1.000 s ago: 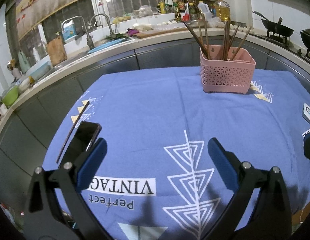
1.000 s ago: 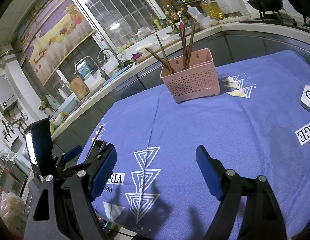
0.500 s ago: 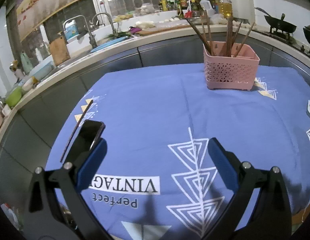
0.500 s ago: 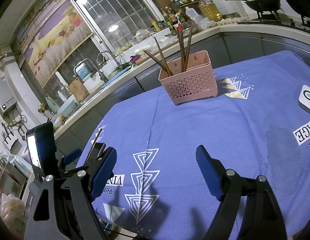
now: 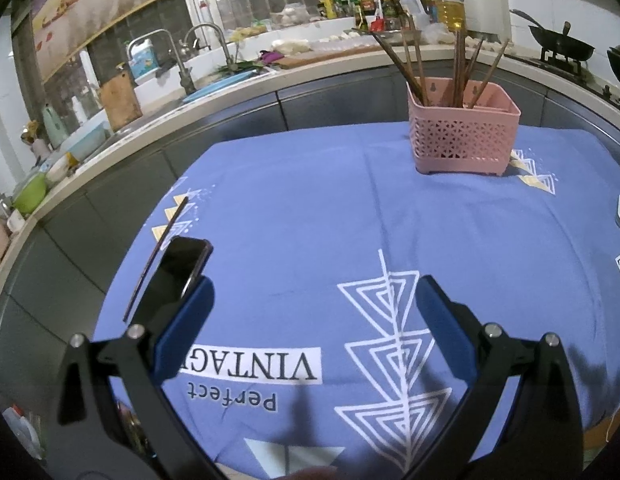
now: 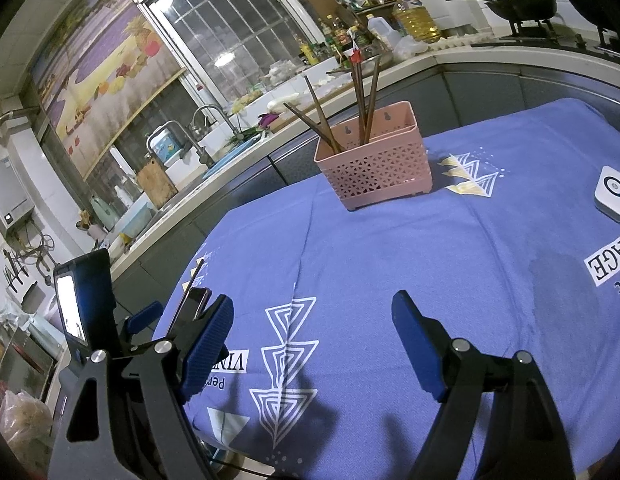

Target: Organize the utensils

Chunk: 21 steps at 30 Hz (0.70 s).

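A pink perforated basket (image 5: 462, 140) stands at the far side of the blue tablecloth and holds several brown chopsticks (image 5: 458, 64); it also shows in the right wrist view (image 6: 374, 164). One loose chopstick (image 5: 156, 256) lies on the cloth at the left edge, beside a black phone (image 5: 178, 272). My left gripper (image 5: 314, 328) is open and empty over the near part of the cloth, right of the phone. My right gripper (image 6: 312, 340) is open and empty, with the left gripper's body (image 6: 110, 328) at its left.
A white round-dial device (image 6: 612, 194) lies at the cloth's right edge. Behind the table runs a counter with a sink and taps (image 5: 190, 64), bottles (image 5: 446, 4) and a wok on a stove (image 5: 562, 46). The cloth's near edge hangs off the table.
Both grippers have drawn slightly nearer the table with small view shifts. Both stay open. The chopstick, phone and basket have not moved.
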Available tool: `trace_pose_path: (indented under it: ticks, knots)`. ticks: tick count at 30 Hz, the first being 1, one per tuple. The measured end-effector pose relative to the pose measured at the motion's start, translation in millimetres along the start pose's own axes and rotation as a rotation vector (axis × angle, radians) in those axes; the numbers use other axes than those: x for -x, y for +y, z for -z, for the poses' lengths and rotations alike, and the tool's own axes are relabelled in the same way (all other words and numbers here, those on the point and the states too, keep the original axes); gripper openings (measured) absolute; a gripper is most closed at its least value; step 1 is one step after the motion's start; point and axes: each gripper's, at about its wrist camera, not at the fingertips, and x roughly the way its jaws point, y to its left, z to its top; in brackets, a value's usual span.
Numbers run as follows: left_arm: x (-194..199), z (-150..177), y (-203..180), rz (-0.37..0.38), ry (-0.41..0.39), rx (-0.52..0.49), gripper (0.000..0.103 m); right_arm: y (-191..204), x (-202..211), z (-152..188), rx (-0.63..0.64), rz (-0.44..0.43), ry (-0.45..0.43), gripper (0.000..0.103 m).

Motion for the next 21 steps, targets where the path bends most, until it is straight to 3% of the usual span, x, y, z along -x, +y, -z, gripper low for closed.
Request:
trace_pose_path:
  ticks: [21]
  knots:
    - [4.1, 2.4, -4.5, 0.032, 0.019, -0.01, 0.097, -4.2, 1.1, -3.0, -0.001, -0.001, -0.002, 0.081]
